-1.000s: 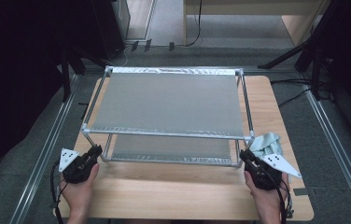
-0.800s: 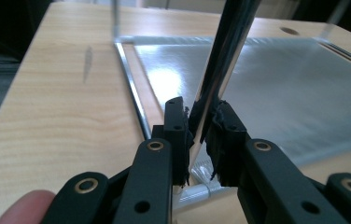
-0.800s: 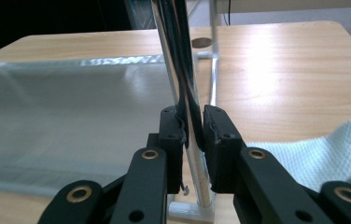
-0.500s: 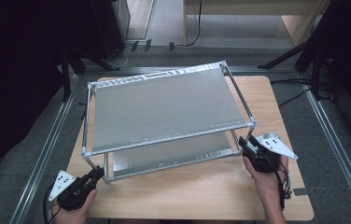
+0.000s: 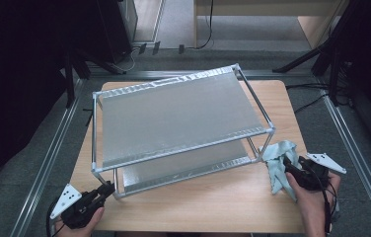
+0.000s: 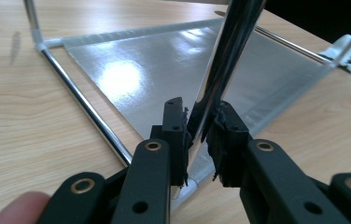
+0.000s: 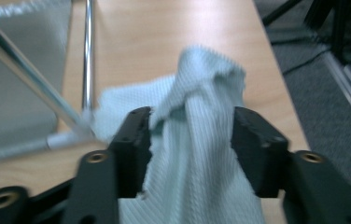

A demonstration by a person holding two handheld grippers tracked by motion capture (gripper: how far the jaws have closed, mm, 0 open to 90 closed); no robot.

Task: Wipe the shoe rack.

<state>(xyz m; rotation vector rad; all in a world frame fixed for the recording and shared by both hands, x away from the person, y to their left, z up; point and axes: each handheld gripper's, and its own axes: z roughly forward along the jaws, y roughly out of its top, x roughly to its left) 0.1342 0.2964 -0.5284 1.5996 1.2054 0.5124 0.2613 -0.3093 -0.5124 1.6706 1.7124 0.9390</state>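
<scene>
Here the cloth (image 7: 197,135) lies between the right gripper's (image 7: 190,135) parted jaws

No readable text, label, brand, number or sign on the rack (image 5: 178,116), cloth (image 5: 277,158), grippers or table (image 5: 213,202).

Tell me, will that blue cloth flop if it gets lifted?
Probably floppy: the cloth bunches in soft folds between the right gripper's open jaws. Likely light too, since it lies crumpled on the table.
</scene>
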